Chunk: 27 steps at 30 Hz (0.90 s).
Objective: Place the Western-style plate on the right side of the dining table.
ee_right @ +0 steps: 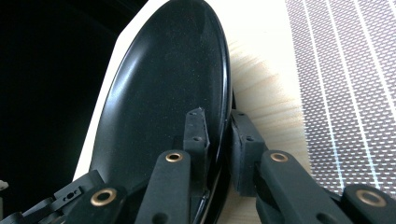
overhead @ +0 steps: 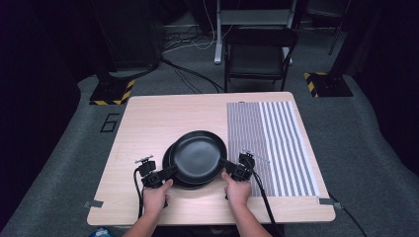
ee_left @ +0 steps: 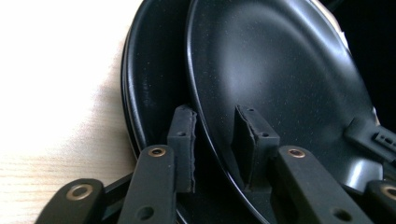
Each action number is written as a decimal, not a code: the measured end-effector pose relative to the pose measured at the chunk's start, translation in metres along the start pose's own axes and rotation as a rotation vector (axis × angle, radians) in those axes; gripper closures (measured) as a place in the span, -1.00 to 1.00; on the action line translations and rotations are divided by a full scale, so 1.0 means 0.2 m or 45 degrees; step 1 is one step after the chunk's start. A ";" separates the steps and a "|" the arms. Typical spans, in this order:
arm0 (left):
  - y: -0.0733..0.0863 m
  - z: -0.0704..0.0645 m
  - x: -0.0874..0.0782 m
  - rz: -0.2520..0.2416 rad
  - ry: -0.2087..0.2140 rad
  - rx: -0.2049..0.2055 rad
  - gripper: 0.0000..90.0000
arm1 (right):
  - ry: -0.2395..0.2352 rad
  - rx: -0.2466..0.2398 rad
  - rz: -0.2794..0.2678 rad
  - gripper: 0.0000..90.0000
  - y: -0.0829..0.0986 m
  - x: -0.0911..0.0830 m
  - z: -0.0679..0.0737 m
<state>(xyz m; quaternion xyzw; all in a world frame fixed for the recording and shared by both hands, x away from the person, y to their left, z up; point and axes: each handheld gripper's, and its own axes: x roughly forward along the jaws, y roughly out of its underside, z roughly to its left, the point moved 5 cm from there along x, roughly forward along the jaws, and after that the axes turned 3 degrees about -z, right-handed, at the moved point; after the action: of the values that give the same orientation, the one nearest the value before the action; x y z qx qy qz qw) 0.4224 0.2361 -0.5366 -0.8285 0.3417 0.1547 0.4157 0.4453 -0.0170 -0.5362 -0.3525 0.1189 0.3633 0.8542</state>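
Dim surroundings, brightly lit table [overhead: 148,118], overexposed wood close up, soft sheen on pans [overhead: 197,157]

Both plates, the upper plate [overhead: 197,155] and the lower plate [overhead: 168,165], are glossy black. The table [overhead: 148,123] is pale wood grain. The mat [overhead: 276,143] carries grey and white stripes. Both grippers, left gripper [overhead: 165,174] and right gripper [overhead: 228,167], are black.
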 end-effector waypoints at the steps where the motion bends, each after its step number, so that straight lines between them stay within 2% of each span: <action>1: 0.00 0.00 0.01 -0.025 -0.002 -0.012 0.60 | 0.000 0.003 0.002 0.76 0.00 0.00 0.00; 2: 0.01 0.00 0.01 -0.023 -0.002 -0.007 0.62 | 0.002 0.005 -0.002 0.76 0.00 0.00 0.00; 4: 0.01 0.01 0.01 -0.043 0.022 -0.039 0.65 | 0.004 0.005 -0.005 0.76 0.00 0.00 0.00; 11: 0.00 0.00 0.03 -0.083 0.002 -0.047 0.67 | 0.007 0.005 -0.010 0.75 0.00 -0.01 0.00; 15: -0.01 0.01 0.04 -0.110 0.017 -0.066 0.70 | 0.004 -0.002 -0.001 0.75 0.00 -0.01 0.00; 17: -0.01 0.01 0.04 -0.108 0.024 -0.065 0.71 | 0.000 -0.002 0.000 0.75 0.00 -0.01 0.00; 19: -0.02 0.01 0.05 -0.104 0.037 -0.089 0.71 | -0.006 -0.001 0.006 0.75 0.00 -0.01 0.00; 24: -0.01 0.01 0.05 -0.128 0.056 -0.067 0.72 | -0.015 0.015 0.011 0.77 0.00 -0.01 -0.01; 27: 0.00 0.01 0.06 -0.138 0.064 -0.070 0.72 | -0.019 0.025 0.003 0.78 -0.01 -0.01 -0.01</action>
<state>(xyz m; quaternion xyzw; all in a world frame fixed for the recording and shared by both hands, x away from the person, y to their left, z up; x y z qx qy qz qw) 0.4314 0.2332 -0.5437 -0.8606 0.3023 0.1202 0.3919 0.4447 -0.0214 -0.5360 -0.3413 0.1163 0.3657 0.8581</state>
